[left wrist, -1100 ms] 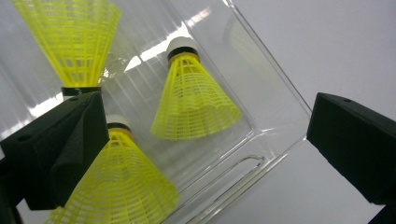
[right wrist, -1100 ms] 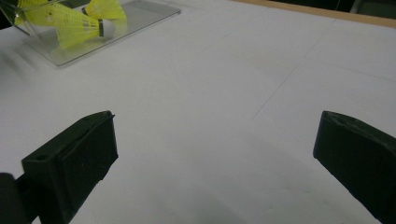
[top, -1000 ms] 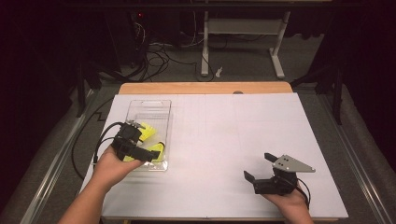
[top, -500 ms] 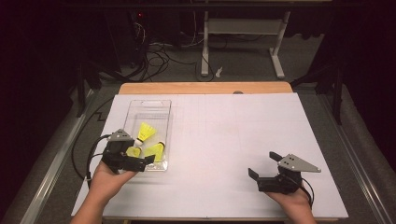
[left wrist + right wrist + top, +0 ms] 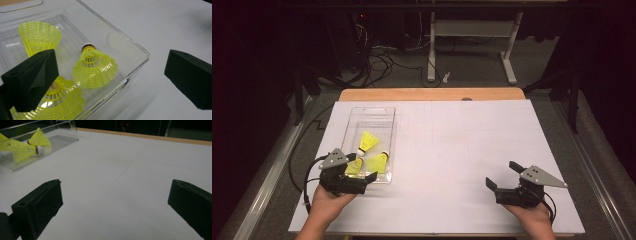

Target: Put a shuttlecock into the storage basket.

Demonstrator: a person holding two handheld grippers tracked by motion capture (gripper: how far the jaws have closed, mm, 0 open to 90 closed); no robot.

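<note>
- High view: a clear plastic tray (image 5: 371, 114) lies on the left half of the white table (image 5: 452, 150), its long axis running away from the person, and three yellow shuttlecocks sit bunched in its near end.
- Left gripper (image 5: 357, 183) hovers just at the tray's near end, so the shuttlecocks lie directly ahead of it and slightly to its left; the right gripper (image 5: 503, 176) is well apart, over bare table near the front right edge. The left hand is plainly the nearer one for any pick.
- Left gripper view: its jaws stand spread wide with nothing between them. One jaw hangs over the tray's inside, the other outside over the table, so the tray's corner and side wall fall in the gap.
- The middle shuttlecock (image 5: 94, 67) lies tilted, cork tip pointing away from the gripper and open skirt towards it. The nearest shuttlecock (image 5: 60, 101) sits partly under the inner jaw, and the far shuttlecock (image 5: 38, 36) rests deeper in the tray.
- All three have bright yellow, net-like plastic skirts; the middle one shows a dark band at the cork.
- Right gripper view: jaws spread apart and empty, with the tray far off at the upper left.
- A grasp would probably need the left gripper shifted so both jaws clear the wall.
</note>
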